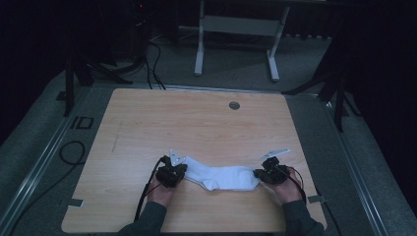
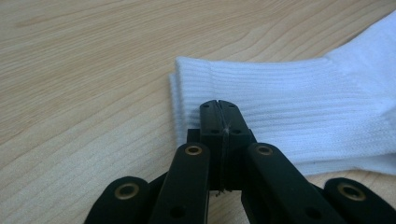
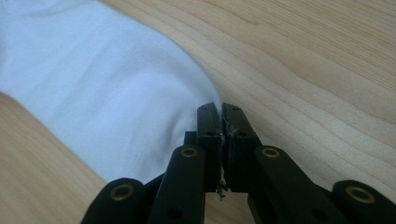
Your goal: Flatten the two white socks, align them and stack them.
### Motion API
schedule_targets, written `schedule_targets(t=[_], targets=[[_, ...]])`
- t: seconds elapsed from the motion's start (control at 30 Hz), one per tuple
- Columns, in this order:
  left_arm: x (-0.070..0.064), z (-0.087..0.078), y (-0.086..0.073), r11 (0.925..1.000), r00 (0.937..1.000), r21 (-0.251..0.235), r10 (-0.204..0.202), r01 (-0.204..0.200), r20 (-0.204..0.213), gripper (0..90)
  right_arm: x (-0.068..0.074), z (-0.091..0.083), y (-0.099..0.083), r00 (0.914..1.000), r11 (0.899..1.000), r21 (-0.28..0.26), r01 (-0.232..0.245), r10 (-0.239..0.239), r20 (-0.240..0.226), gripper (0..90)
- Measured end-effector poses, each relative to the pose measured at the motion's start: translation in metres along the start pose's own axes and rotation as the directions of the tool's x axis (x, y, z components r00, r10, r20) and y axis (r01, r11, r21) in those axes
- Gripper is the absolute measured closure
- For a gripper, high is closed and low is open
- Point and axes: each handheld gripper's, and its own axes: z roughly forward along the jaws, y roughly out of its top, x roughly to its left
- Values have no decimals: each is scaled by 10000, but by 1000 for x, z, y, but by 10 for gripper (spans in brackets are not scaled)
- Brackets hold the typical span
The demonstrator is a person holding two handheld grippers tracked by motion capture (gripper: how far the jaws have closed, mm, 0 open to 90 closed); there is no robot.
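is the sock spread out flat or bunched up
Spread out flat: the white sock lies lengthwise on the table between the left tongs and right tongs.

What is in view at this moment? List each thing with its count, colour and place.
sock: one, white, flat near the table's front edge, stretched between the two grippers; ribbed cuff at its left end
table: one, light wood, centre of the high view
grommet: one, grey, round, far part of the table top
frame: one, white, on the floor beyond the table
cables: several, black, on the floor beyond the far left corner
left gripper: one, black, jaws pressed together at the cuff
right gripper: one, black, jaws pressed together at the sock's other end
hands: two, in dark sleeves, at the bottom edge
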Motion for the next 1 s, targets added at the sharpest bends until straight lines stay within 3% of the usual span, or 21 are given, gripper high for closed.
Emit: schedule_targets(t=[0.1,0.27,0.37,0.53,0.83,1.0], targets=[[0,0,0,10000,10000,2,-8,8,-7,898,-1,0,0,10000,10000,-20,-1,1,18,847],[2,-3,-1,9996,9993,-61,-256,257,275,854,1,-7,4,9999,9988,-492,-91,85,-114,639],[2,-5,0,9997,9994,-105,-235,238,234,855,1,-14,7,9994,9959,-858,-283,263,-237,601],[3,-9,1,9995,9994,-178,-238,242,267,856,1,-20,11,9991,9920,-1207,-376,351,-233,572],[10,-20,4,9985,9990,-445,-303,318,341,879,-2,-18,10,9983,9917,-1157,-555,530,-244,554],[16,-26,5,9991,9992,-353,-243,254,318,897,-4,-18,10,9980,9912,-1177,-609,582,-264,547]])
